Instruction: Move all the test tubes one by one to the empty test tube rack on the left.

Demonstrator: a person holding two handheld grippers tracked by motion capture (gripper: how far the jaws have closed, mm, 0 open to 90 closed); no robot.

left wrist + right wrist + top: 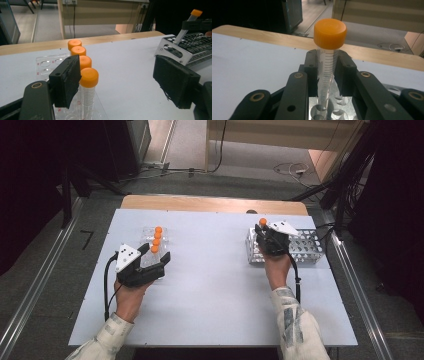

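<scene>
The work in hand is moving orange-capped centrifuge tubes from a clear plastic rack [150, 236] on the left of the tabletop [210, 285] to a metal rack [305, 251] on the right. The right tongs [327, 75] are clamped on one tube [327, 72], gripping its graduated body just below the orange cap, with its lower end over the holes at the metal rack's near-left corner. I cannot tell whether the tip is already seated in a hole. The left tongs [120, 77] stand apart and hold nothing; one pad sits just beside the nearest of the four tubes [88, 87] standing in a row in the clear rack. I judge this an early stage: one tube is at the metal rack, and four wait to be carried across.
</scene>
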